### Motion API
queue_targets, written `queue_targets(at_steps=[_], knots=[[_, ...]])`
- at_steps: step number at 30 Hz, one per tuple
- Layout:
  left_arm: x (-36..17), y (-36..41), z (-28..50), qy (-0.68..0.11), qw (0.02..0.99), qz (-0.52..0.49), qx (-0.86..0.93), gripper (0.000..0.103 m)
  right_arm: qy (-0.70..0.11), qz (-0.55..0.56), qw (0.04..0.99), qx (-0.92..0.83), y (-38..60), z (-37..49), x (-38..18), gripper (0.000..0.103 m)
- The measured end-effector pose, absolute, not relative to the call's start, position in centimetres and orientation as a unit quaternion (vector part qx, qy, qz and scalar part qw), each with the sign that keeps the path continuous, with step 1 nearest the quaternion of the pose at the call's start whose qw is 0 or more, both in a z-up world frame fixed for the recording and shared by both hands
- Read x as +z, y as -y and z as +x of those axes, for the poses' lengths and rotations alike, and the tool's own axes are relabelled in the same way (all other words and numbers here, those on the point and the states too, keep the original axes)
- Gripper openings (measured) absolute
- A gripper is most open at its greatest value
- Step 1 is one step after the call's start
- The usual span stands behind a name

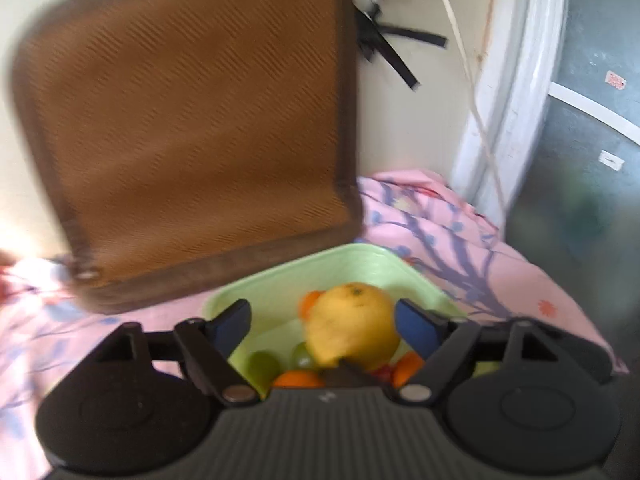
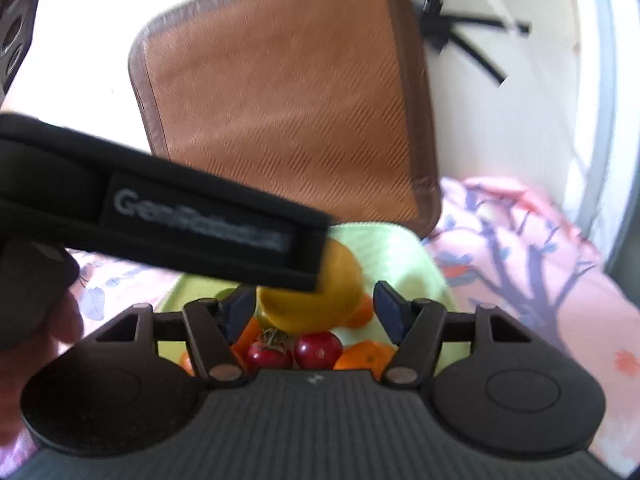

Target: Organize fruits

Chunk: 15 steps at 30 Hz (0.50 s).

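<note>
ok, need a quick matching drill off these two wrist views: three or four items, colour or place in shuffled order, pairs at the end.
Items:
1. big citrus fruit
2. tray
3. cushion
4. two small round fruits

Descriptions:
A. brown, propped behind the tray
B. dark red, nearest the right gripper
C. yellow, atop the other fruit
D. pale green, on the pink floral cloth

Pairs: 1-C, 2-D, 3-A, 4-B

In the upper left of my left view a brown woven cushion [image 1: 188,128] leans upright against a cream wall [image 1: 432,120]. Right of it, black straps [image 1: 394,46] and a white cable [image 1: 468,68] hang down. A pink sheet [image 1: 472,240] printed with purple branches fills the lower right.
</note>
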<state>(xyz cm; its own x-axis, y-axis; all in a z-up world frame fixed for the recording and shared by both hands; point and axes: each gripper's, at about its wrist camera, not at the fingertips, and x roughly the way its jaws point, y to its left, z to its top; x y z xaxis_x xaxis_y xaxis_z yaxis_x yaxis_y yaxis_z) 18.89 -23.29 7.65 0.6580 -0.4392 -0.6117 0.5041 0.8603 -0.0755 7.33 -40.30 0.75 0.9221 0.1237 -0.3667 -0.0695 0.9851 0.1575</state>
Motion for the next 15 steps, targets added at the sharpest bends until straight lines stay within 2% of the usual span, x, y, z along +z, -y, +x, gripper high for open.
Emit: queue_targets(at_steps=[6, 9, 15], knots=[[8.2, 19.0, 11.8, -0.285, 0.936, 0.080, -0.191, 0.103, -0.144, 0.133, 0.980, 0.030, 39.2, -3.0, 0.7, 0.070], [7.9, 16.6, 8.6, -0.290, 0.939, 0.065, -0.172, 0.103, -0.140, 0.146, 0.979, 0.012, 38.1, -7.2, -0.3, 0.071], [7.1, 14.0, 3.6, -0.291, 0.942, 0.072, -0.151, 0.103, -0.149, 0.175, 0.973, 0.013, 35.8, -8.6, -1.4, 0.071]])
